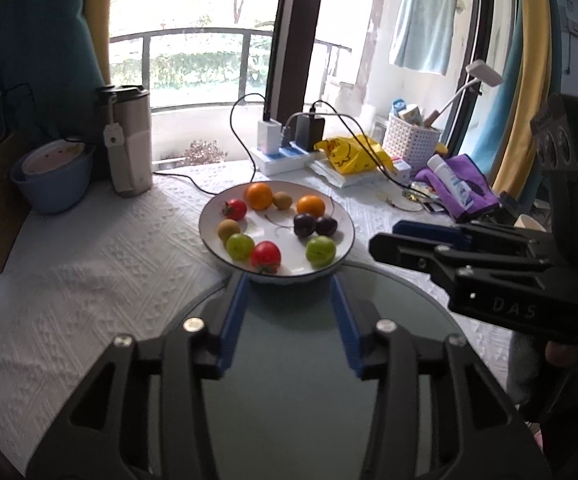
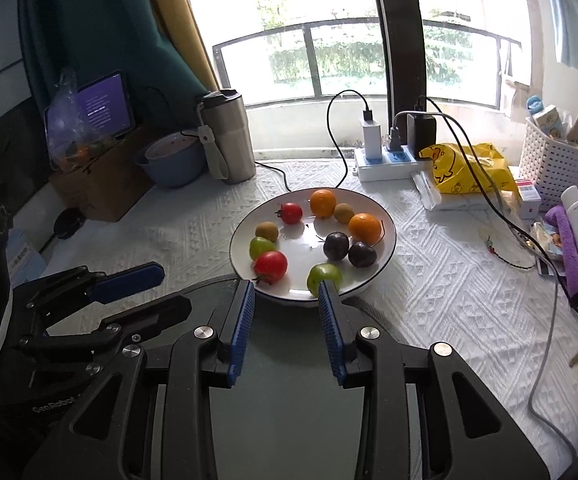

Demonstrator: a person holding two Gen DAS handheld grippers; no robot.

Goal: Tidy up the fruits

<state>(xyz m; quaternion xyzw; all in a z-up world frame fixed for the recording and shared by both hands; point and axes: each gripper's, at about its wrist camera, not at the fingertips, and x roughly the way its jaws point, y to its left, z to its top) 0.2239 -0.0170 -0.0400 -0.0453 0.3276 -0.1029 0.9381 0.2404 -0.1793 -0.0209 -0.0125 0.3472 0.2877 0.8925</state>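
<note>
A white plate point(image 1: 341, 216) point(image 2: 385, 252) on the white tablecloth holds several small fruits in a ring: two oranges point(image 1: 260, 196) point(image 2: 323, 203), two red tomatoes point(image 1: 266, 255) point(image 2: 270, 266), two green fruits point(image 1: 321, 251) point(image 2: 324, 276), two dark plums point(image 1: 305, 225) point(image 2: 336, 245) and two brown kiwis point(image 1: 229, 230) point(image 2: 267, 231). My left gripper point(image 1: 289, 284) is open and empty just before the plate's near rim. My right gripper point(image 2: 287, 288) is open and empty at the near rim too. Both hover over a round grey-green tray point(image 1: 289, 380) point(image 2: 285, 400).
Behind the plate stand a steel tumbler point(image 1: 127, 140) point(image 2: 227, 136), a blue bowl point(image 1: 53, 176) point(image 2: 171, 162), a power strip with chargers and cables point(image 1: 285, 152) point(image 2: 389, 160), a yellow bag point(image 1: 349, 154) point(image 2: 465, 168), a white basket point(image 1: 409, 140) point(image 2: 553, 156) and a purple cloth point(image 1: 461, 188) point(image 2: 577, 240).
</note>
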